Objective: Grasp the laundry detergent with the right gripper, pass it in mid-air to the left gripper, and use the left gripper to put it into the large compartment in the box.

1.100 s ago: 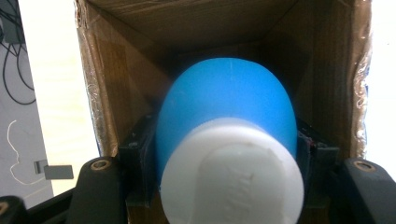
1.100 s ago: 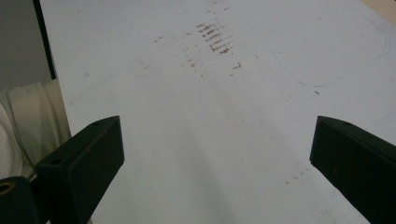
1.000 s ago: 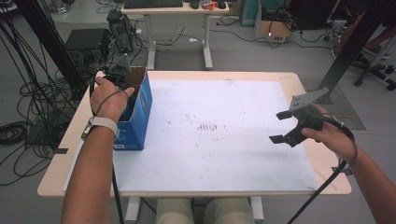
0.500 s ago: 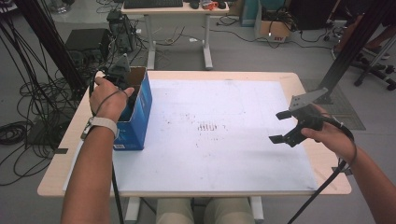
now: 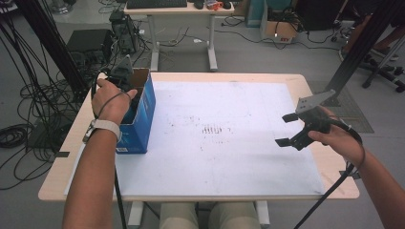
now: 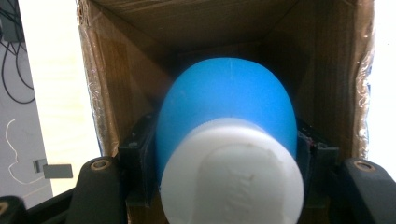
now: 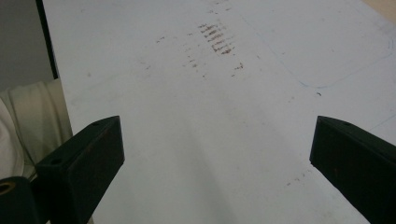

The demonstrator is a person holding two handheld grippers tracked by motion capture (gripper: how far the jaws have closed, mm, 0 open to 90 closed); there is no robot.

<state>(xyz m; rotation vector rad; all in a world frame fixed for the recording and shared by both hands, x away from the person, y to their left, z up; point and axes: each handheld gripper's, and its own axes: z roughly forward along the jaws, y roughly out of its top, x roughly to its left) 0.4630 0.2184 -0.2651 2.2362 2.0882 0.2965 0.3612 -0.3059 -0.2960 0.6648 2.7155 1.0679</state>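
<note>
Little has moved in a second: our left gripper (image 5: 128, 90) stays inside the blue box (image 5: 143, 114) at the table's left edge, jaws clamping the blue bottle (image 6: 229, 116); right gripper (image 5: 292, 130) idles wide open.

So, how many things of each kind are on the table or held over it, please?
Blue cardboard box: 1
Blue bottle with white cap: 1
White sheet: 1
Hand-held grippers: 2, left hand-held gripper and right hand-held gripper
Total: 5
</note>
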